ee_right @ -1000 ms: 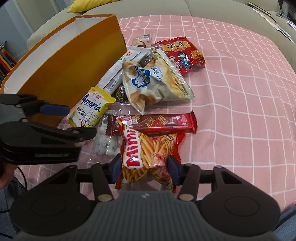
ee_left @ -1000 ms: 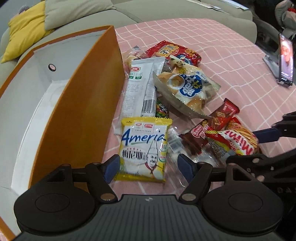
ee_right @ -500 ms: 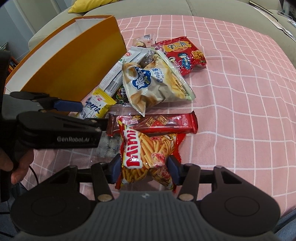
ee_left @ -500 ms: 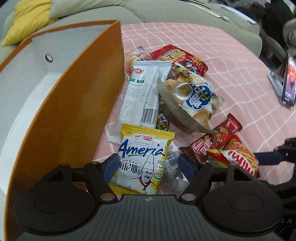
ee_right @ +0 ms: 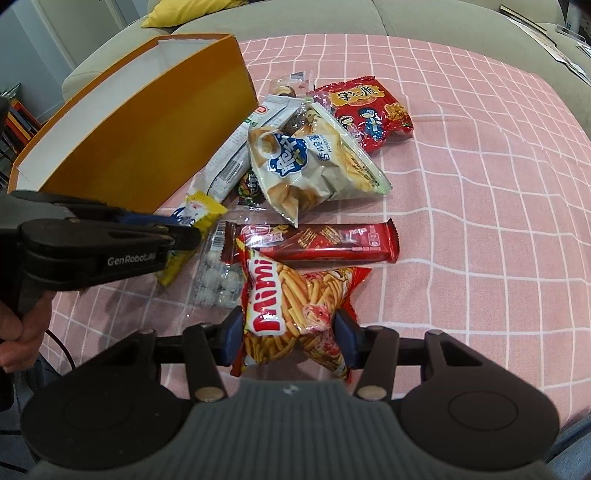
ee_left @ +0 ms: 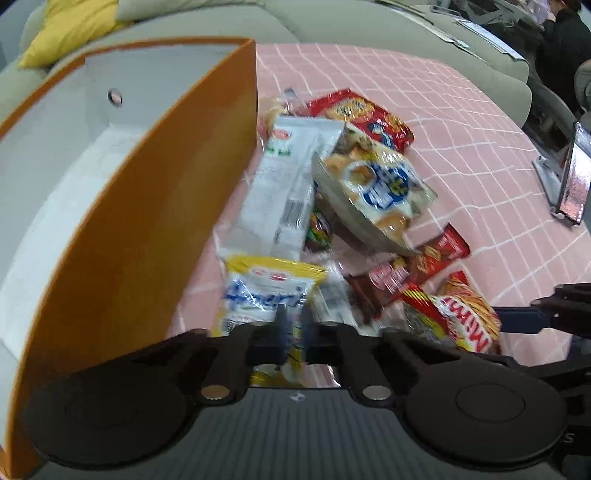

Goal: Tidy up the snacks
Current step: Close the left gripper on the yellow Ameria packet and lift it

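Note:
My left gripper [ee_left: 293, 328] is shut on the yellow-and-white Ameria packet [ee_left: 266, 291], pinching its near end; it also shows in the right wrist view [ee_right: 192, 218]. The orange box [ee_left: 147, 206] with a white inside stands just to the left. My right gripper [ee_right: 290, 338] is open, with its fingers on either side of the red Mimi fries bag [ee_right: 295, 306], which lies on the pink checked cloth. A brown chocolate bar [ee_right: 325, 242], a pale chip bag [ee_right: 310, 166] and a long white packet [ee_left: 284, 184] lie beyond.
A red snack bag [ee_right: 369, 110] lies at the far side of the pile. A clear pack of white balls [ee_right: 216, 277] lies by the Mimi bag. A phone on a stand [ee_left: 572, 181] sits at the right. A sofa with a yellow cushion [ee_left: 62, 33] is behind.
My left gripper has closed on the Ameria packet, which was between its open fingers before. The right gripper has stayed open around the Mimi bag.

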`<state>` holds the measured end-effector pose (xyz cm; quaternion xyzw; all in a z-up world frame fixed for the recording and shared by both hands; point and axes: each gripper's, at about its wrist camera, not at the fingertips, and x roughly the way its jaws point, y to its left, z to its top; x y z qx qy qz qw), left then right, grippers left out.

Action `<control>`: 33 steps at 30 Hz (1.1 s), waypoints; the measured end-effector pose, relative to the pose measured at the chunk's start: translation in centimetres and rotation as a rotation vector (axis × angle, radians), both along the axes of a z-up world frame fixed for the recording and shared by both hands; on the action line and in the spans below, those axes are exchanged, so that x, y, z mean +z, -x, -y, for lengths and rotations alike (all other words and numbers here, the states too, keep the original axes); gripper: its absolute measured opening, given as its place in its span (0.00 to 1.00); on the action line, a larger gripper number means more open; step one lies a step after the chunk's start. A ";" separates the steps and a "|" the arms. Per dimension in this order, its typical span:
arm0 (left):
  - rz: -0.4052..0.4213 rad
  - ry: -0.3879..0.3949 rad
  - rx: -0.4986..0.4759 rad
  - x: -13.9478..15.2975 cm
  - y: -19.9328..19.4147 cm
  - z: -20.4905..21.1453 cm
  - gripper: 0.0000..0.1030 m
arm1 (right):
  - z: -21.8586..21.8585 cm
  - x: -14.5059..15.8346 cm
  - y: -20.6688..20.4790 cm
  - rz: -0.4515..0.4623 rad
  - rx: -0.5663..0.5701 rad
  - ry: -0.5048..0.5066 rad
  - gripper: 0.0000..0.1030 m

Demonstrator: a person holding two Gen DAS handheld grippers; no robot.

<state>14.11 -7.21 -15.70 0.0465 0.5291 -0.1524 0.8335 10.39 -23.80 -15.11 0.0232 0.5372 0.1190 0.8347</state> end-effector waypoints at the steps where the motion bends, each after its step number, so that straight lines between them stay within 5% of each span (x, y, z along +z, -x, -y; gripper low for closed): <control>1: -0.001 0.000 0.003 0.0 0.3 -0.1 0.03 | 0.1 0.0 0.1 0.000 0.000 -0.003 0.48; 6: 0.026 -0.007 -0.023 0.7 2.0 -0.4 0.05 | 0.4 0.2 0.7 0.008 0.002 -0.010 0.48; 11: 0.100 -0.110 -0.051 1.3 2.7 -0.1 0.58 | 0.2 0.7 0.6 0.057 0.040 0.030 0.48; 17: 0.128 -0.176 -0.096 0.8 2.4 0.3 0.78 | 0.7 0.4 -0.5 0.083 0.063 0.087 0.48; 29: 0.048 -0.096 -0.034 -1.8 0.2 -0.3 0.79 | 0.6 -0.4 -1.0 0.068 0.066 0.065 0.49; 33: 0.028 -0.053 -0.009 -2.0 0.1 -0.9 0.62 | 0.7 -0.5 -0.9 0.069 0.059 0.057 0.49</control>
